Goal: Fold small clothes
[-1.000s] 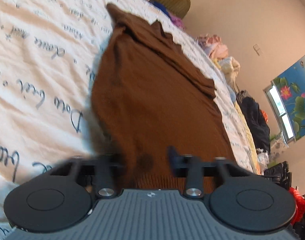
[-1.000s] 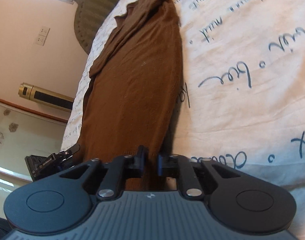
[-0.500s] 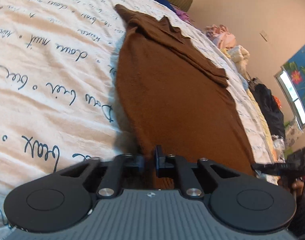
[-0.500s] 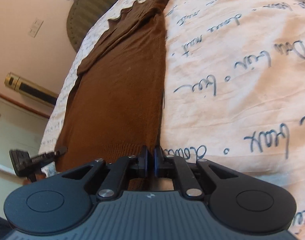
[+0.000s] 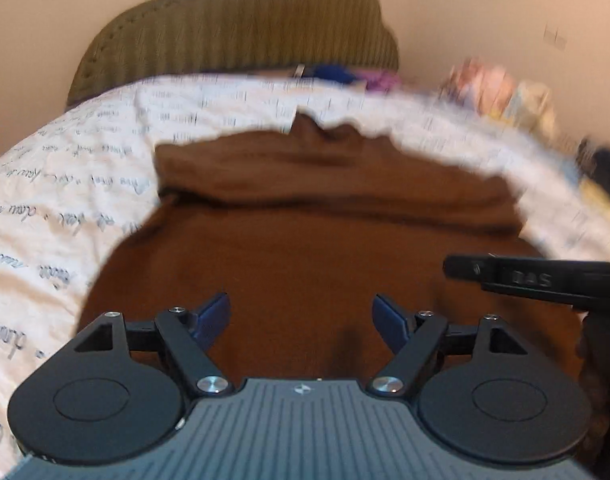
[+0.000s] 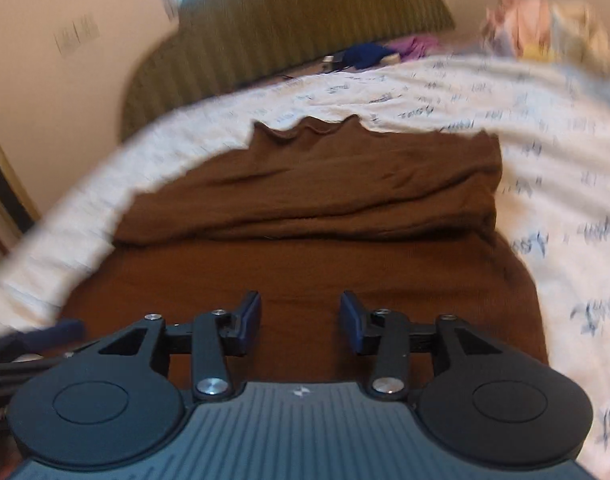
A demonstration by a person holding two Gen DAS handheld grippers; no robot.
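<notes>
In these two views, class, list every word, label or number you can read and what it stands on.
"DAS": raised letters on the right tool, seen from the left wrist view.
Dark cursive script on the white bedsheet: too blurred to read in either view.
Brown garment: no text visible.

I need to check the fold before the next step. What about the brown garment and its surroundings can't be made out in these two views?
- Brown garment, near hem: hidden behind the left gripper body in the left wrist view, and behind the right gripper body in the right wrist view.
- Writing on the bedsheet: smeared by motion blur in both views.
- Clothes pile at the far edge: too blurred to identify.
</notes>
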